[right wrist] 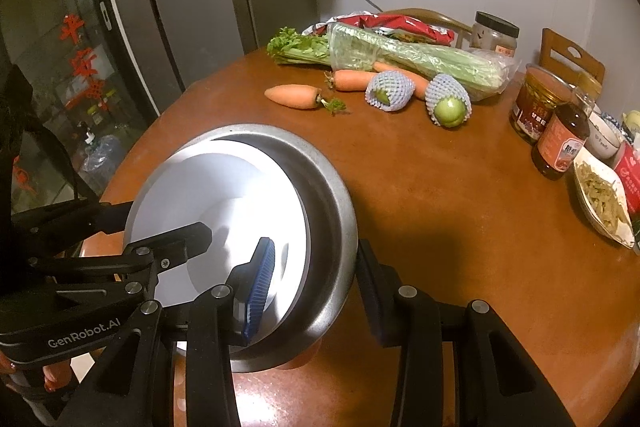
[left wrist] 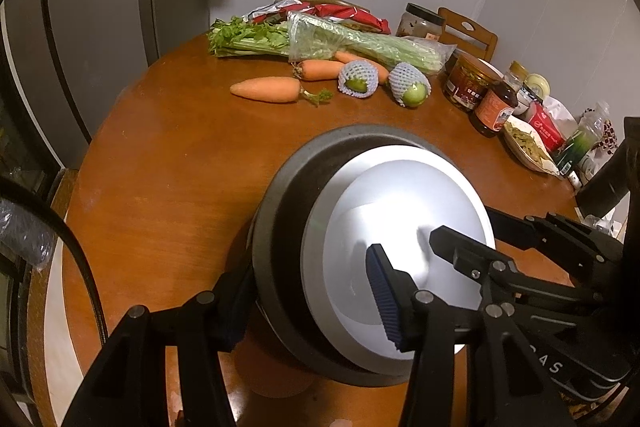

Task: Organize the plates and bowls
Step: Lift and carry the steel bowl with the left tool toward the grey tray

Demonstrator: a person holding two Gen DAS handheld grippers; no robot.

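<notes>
While both grippers straddle the bowl stack, nothing else on the round wooden table (left wrist: 168,163) is being touched. Table fills most of both views. Fridge (right wrist: 168,7) stands off its far-left edge, about 10 o'clock from the stack.

Stack sits at the near edge of the table: metal bowl (right wrist: 336,195) as the outer shell, white plate (left wrist: 404,227) nested inside it, tilted.

Left gripper (left wrist: 308,299): partly open, one finger outside the bowl wall at 9 o'clock, blue ribbed pad (left wrist: 382,291) inside over the plate. Looks clamped on the bowl wall and plate edge.

Right gripper (right wrist: 316,287): same arrangement on the opposite side at 3 o'clock, blue pad inside, other finger outside the steel wall. Partly open, looks gripped on the wall.

Beyond the stack at 12 o'clock: bagged celery (left wrist: 352,41), then three carrots (left wrist: 266,89), two green fruits in foam nets (right wrist: 448,99), well apart from the bowl.

At 2 o'clock along the table edge: jars (left wrist: 470,79), a sauce bottle (right wrist: 560,143), a small dish of green strips (right wrist: 604,199).
</notes>
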